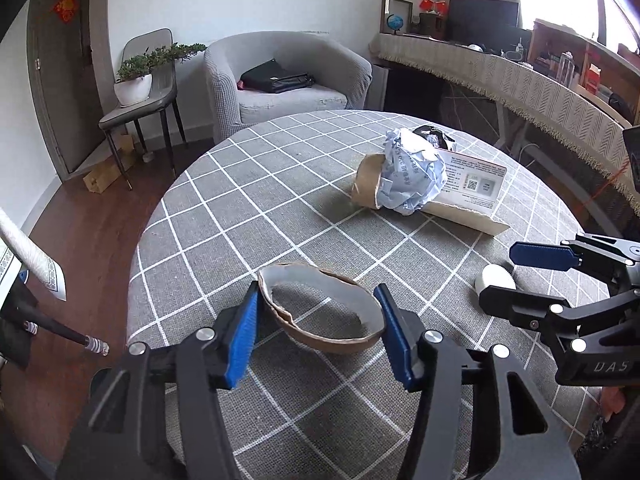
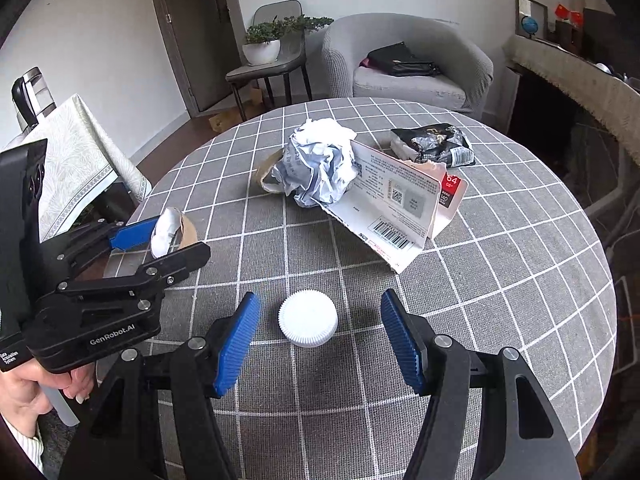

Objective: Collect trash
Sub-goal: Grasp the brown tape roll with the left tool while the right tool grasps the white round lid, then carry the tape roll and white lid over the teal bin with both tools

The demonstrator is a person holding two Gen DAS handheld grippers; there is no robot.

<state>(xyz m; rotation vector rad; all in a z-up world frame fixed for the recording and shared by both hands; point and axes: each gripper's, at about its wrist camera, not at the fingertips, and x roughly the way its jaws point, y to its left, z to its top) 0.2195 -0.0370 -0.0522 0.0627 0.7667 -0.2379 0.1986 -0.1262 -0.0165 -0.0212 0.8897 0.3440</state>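
Left wrist view: step in hand looked like the grasp on the torn paper ring (image 1: 320, 308), a brown strip curled into a loop with a white inner face, lying on the desk (image 1: 224, 208). Left hand-held gripper (image 1: 318, 334) had both blue pads against the ring's outer sides, loop squashed into an oval, so it was gripping the ring. Crumpled paper ball (image 1: 412, 172) and printed card (image 1: 472, 184) lay well ahead and to its right, with a second brown strip (image 1: 366, 180) beside the ball. Next move, as a judgement: lift gently, thin card loop could buckle or slip out. Right wrist view: right hand-held gripper (image 2: 320, 338) stood open, white ribbed cap (image 2: 308, 323) on the desk between the pads, touching neither, a bit nearer the left pad. Step here was pre-grasp; next calls for lowering and closing squarely, low round cap could skid. Black foil wrapper (image 2: 434, 144) lay far ahead to the right, card and ball ahead near centre. No bin visible in either view, so the drop-off place could not be told.
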